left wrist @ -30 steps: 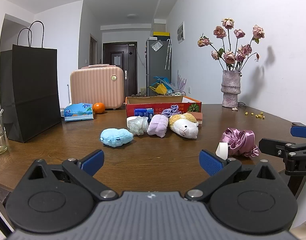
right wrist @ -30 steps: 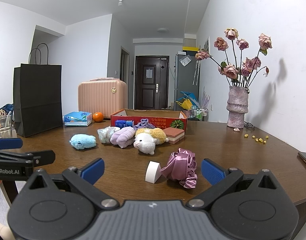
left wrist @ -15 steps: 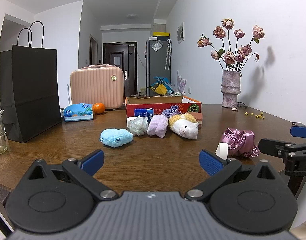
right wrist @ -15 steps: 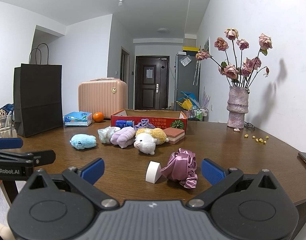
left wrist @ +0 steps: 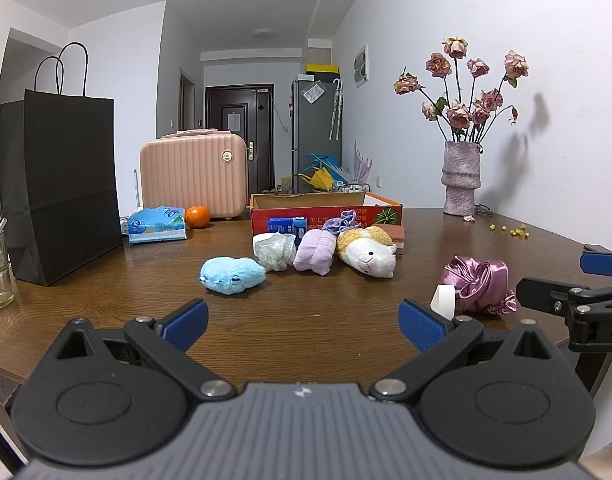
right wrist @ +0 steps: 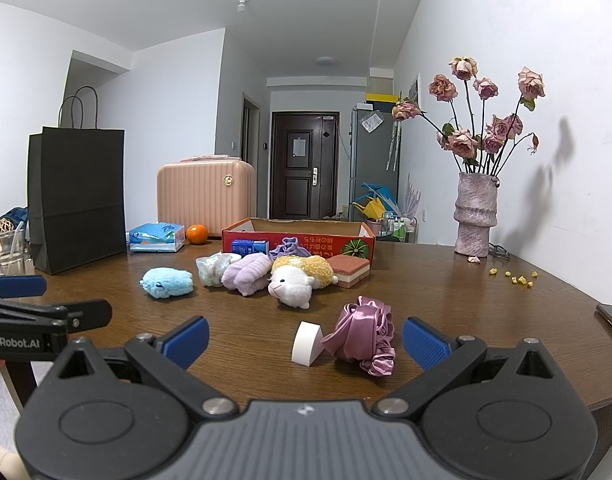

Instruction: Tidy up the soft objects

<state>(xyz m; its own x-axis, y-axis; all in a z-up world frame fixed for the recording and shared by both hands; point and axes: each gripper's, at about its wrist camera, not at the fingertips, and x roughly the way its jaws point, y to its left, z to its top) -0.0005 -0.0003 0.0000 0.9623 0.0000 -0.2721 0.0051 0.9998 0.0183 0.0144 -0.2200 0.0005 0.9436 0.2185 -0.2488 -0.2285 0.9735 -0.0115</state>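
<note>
I see my left tool (left wrist: 303,321) wide open and empty, above the near edge of the surface (left wrist: 314,304). My right tool (right wrist: 305,333) is also wide open and holds nothing. Just ahead of it, between its fingers, lies a shiny pink scrunchie (right wrist: 364,334) beside a white wedge (right wrist: 307,343). Farther ahead lie a blue plush (right wrist: 167,282), a lilac cloth roll (right wrist: 247,276) and a white-and-yellow plush (right wrist: 300,280), in front of a red box (right wrist: 302,240). On the left tool's side I read "enRobot.AI".
</note>
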